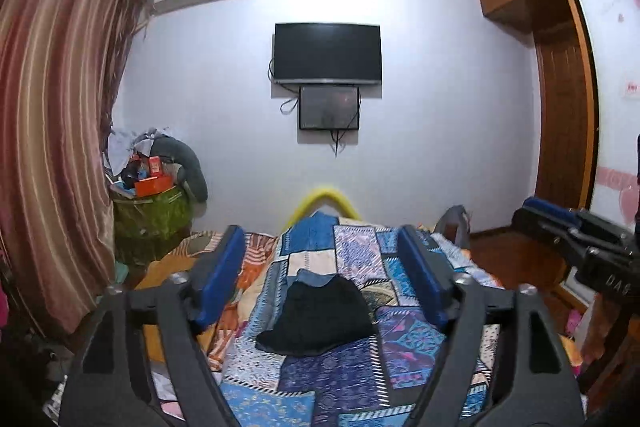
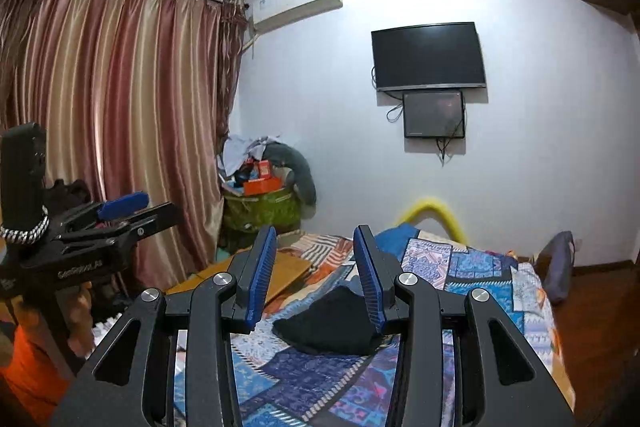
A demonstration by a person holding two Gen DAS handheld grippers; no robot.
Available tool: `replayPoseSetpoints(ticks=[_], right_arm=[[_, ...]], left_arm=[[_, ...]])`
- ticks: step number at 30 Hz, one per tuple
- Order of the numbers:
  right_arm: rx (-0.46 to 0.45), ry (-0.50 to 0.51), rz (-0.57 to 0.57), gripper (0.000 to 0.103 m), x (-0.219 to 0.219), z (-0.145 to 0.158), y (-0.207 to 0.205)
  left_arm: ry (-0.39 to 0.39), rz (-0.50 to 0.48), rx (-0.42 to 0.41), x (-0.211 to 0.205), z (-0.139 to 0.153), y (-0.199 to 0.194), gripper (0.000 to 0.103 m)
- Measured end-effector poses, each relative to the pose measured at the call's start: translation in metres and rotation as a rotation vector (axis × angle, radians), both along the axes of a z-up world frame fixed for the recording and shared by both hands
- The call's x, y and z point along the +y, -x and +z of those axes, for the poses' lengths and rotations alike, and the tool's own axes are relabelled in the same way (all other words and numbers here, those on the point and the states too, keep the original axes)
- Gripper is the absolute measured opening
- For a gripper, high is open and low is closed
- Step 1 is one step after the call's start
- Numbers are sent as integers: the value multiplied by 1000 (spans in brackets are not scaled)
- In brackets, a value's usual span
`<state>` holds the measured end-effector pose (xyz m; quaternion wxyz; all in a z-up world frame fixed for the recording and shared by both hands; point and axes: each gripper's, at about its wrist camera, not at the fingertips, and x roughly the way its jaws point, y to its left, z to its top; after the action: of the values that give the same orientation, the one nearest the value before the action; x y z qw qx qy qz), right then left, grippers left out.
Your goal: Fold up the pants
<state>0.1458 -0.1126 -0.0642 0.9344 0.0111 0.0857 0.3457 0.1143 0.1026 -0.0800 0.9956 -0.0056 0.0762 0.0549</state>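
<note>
Seemingly finished, the dark pants (image 1: pixel 316 315) lay folded at lower centre on the patchwork bed (image 1: pixel 360 379). Both claws hovered clear, empty: left gripper (image 1: pixel 322 275) wide, right gripper (image 2: pixel 316 275) narrower.

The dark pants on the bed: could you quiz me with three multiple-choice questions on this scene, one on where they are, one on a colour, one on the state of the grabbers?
1. Where do the dark pants lie?
A. on the patchwork bedspread
B. on the floor
C. over the curtain rod

2. What colour are the gripper pads?
A. red
B. blue
C. white

3. What is between the jaws of the left gripper and the right gripper?
A. the pants
B. a box
C. nothing

Answers:
1 A, the pants sit bunched on the bedspread.
2 B, all visible pads are blue.
3 C, both grippers stand open above the bed, apart from the pants.
</note>
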Motion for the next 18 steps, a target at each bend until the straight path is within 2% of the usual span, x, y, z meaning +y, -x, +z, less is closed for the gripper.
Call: replayPoseSetpoints(ticks=[1,4,5,10,13,16,18], right_arm=[[5,-6,-1,48,0,0,0],[1,-21,-18,62,-1,0,4],[0,-23,-23,68,-1,0,6],[-25,-35,-59,84,-2,2,15],[-32,-43,-72,87,-2,3,19],[-43,-51,-91,103,-1,3,19],[-51,-48,-99,103,-1,1,21]], left_arm=[[-2,0,-8,-1,0,3,95],[-19,16,-46,-5,0,15,103],[-24,17,-50,-6,0,17,103],[-20,8,-49,-6,-3,19,103],[-14,7,-47,-8,-5,20,103],[-7,15,-43,-6,-7,19,103],[-4,16,-39,-5,-8,19,103]])
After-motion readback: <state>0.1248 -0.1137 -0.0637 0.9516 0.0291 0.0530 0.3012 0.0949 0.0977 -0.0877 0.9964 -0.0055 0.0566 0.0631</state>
